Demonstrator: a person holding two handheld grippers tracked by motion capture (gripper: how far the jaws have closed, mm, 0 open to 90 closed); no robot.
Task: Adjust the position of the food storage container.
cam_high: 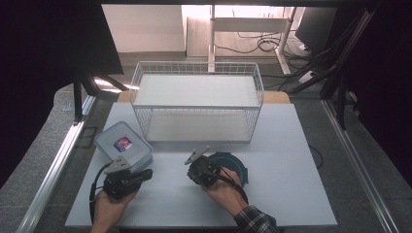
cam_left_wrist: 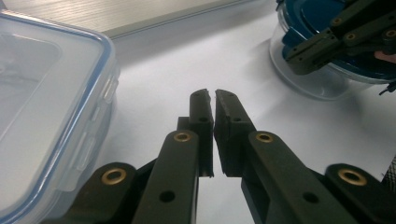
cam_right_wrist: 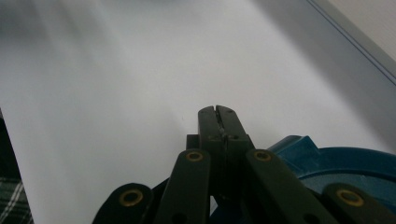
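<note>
A clear rectangular box [cam_high: 124, 143] with a blue-rimmed lid lies at the table's left. My left gripper [cam_high: 147, 174] is just in front of it, pointing right. In the left gripper view this box [cam_left_wrist: 42, 107] is at the left, and the left gripper [cam_left_wrist: 214, 93] is shut with nothing between its jaws, over bare table. A round clear container with a dark blue lid [cam_high: 234, 166] sits right of centre. My right gripper [cam_high: 191, 173] hangs at its left edge, pointing left. In the right gripper view the right gripper [cam_right_wrist: 217, 109] is shut and empty, with the blue lid [cam_right_wrist: 327, 163] beside it.
A white wire two-level rack [cam_high: 197, 102] stands at the back of the white table mat [cam_high: 272, 194]. The round container [cam_left_wrist: 317, 84] and the right gripper [cam_left_wrist: 294, 58] lie ahead of the left jaws. A metal rail [cam_high: 58, 165] runs along the left.
</note>
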